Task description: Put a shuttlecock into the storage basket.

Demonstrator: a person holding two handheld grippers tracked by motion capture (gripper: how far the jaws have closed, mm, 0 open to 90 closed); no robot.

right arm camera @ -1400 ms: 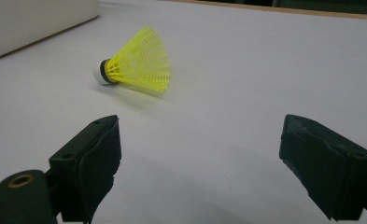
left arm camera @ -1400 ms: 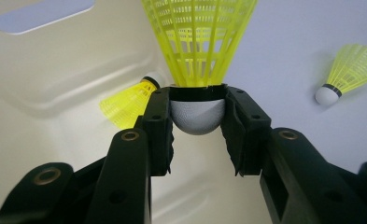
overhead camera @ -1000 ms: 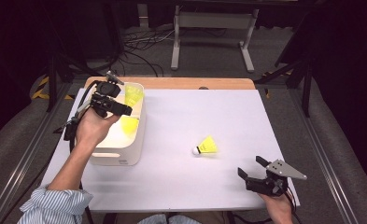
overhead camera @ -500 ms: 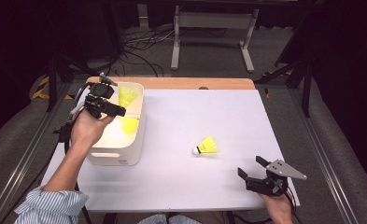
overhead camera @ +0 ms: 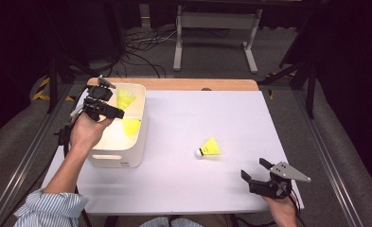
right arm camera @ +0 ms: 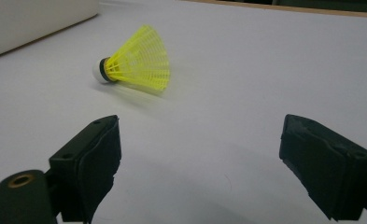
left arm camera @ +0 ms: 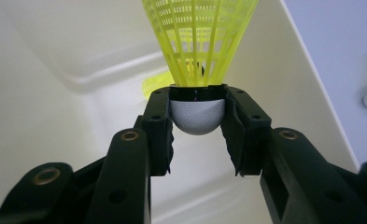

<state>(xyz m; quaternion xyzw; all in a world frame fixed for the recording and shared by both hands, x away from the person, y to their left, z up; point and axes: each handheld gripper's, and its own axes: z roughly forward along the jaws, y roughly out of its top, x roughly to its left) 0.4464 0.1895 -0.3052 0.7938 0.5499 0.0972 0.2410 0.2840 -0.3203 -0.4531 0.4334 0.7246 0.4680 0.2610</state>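
Over the white bin point(overhead camera: 127, 158), left claw point(left arm camera: 197, 116) pinches a shuttlecock point(left arm camera: 200, 42); right claw point(right arm camera: 200, 163) spread.

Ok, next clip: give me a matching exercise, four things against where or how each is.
Things:
1. left gripper
2. right gripper
3. loose shuttlecock
4. bin

States:
A. lying on its side on the table
B. open, nothing between the jaws
C. white, at the table's left
D. shut on a shuttlecock's cork

Pairs: 1-D, 2-B, 3-A, 4-C
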